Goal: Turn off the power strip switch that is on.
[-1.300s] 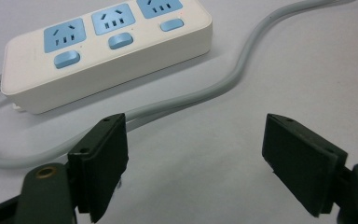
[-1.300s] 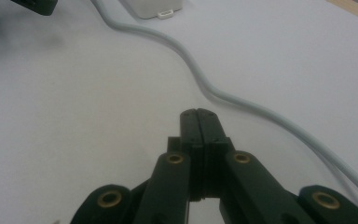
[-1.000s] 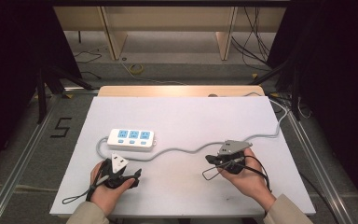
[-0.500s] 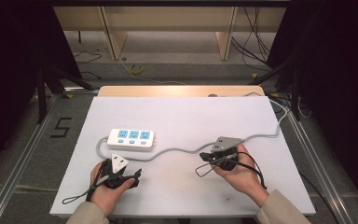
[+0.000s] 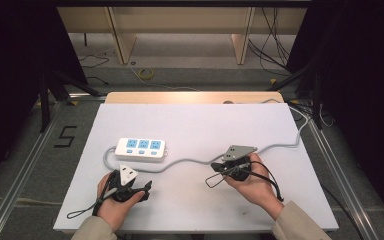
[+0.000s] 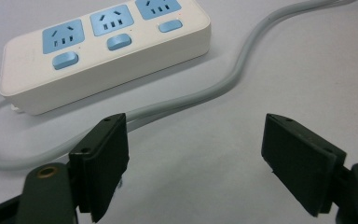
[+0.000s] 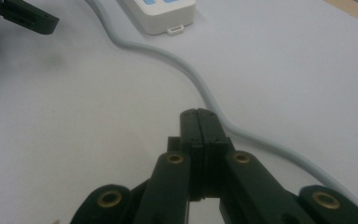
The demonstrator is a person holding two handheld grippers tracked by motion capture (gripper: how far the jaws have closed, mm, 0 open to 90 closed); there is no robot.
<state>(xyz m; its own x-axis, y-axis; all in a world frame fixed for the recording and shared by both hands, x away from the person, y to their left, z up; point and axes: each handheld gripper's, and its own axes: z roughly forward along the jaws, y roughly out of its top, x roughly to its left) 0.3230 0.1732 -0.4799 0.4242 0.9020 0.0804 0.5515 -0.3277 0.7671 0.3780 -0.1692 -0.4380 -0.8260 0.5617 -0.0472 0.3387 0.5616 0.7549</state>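
Between power strip (image 5: 140,149) and closed, empty right gripper (image 7: 199,122): grey cord (image 7: 200,86); left gripper (image 6: 196,154) open.

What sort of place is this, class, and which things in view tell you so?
Probably a lab or recording workspace, not a home: a white table bearing a power strip, black curtains at both sides, loose cables on the bare floor, and a taped number 5.

I see the power strip (image 5: 141,149) lying on the surface (image 5: 195,120), left of centre. Its cord (image 5: 190,162) leaves the strip's left end, loops before it and winds rightward to the surface's right edge. Nearer me sit both tongs — left tongs (image 5: 145,190) before the strip, right tongs (image 5: 214,168) just beside the cord's middle.
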